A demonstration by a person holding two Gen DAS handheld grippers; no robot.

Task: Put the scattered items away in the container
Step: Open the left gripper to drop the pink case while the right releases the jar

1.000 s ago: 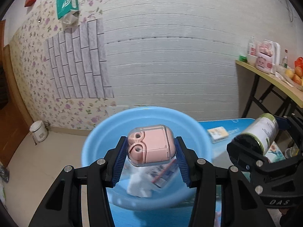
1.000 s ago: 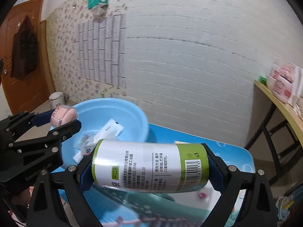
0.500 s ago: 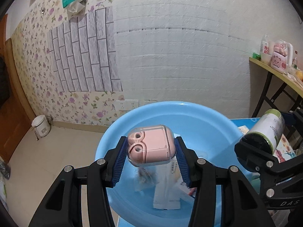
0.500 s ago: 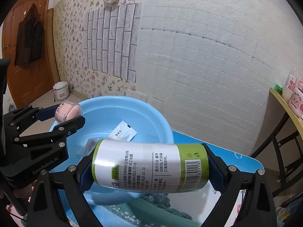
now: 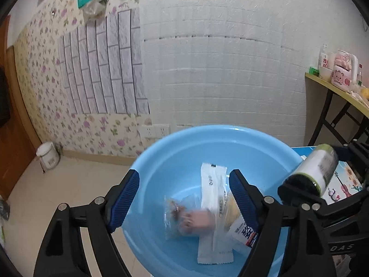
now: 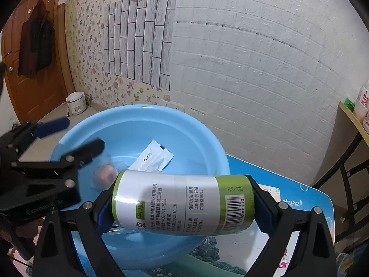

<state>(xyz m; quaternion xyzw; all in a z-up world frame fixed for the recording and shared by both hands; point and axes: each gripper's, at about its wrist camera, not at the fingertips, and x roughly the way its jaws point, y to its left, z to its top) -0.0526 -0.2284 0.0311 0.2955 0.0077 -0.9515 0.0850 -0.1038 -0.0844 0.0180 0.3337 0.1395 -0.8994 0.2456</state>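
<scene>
Left tongs: spread wide over the basin, just opened, nothing between the blue ribbed pads.
Right tongs: pinching the cylinder end to end, over the basin's near rim.
Round light-blue plastic basin: on the counter's left end, by the wall-side edge.
Pink rounded earbud case in clear shell: blurred, down in the basin's bottom among the packets, below the left tongs.
White flat sachet: lying in the basin, partly over the pink case.
Clear crinkled packet: in the basin, left of the case.
White-and-green labelled cylinder with barcode: lying sideways in the right tongs, above the basin rim.
Counter with blue printed cover: carrying the basin; right part bare.
</scene>
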